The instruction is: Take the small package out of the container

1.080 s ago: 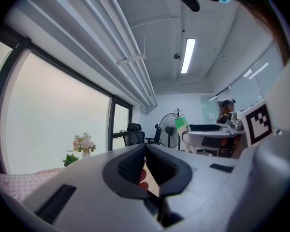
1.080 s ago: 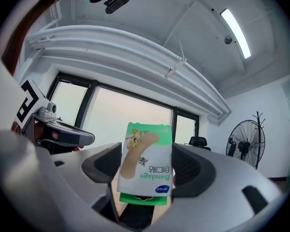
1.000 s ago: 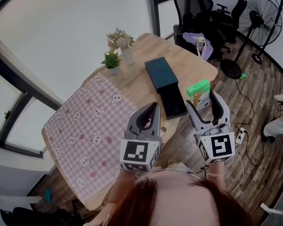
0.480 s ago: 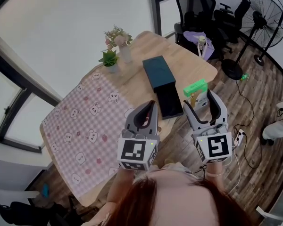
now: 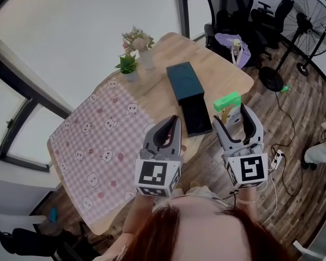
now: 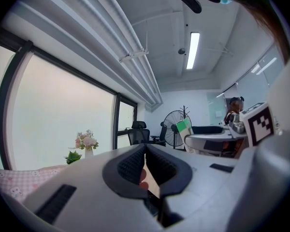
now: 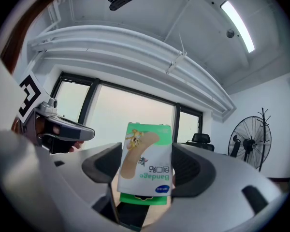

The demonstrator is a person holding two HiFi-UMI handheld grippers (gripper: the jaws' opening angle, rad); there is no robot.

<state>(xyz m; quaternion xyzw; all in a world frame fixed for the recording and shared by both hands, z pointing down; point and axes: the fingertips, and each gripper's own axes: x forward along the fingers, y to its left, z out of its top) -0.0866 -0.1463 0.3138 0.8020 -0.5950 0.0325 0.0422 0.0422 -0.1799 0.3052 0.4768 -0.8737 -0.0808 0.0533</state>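
Head view: right hand-held gripper upturned, clamping package

green-white bandage package, apart from dark container

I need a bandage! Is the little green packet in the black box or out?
Out. The right gripper grips the bandage packet between its jaws, apart from the black container.

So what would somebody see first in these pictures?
Probably the green-and-white bandage box pinched in the right gripper, held up off the table. Then the long dark container lying on the wooden table, beside a pink checked cloth with little bears.
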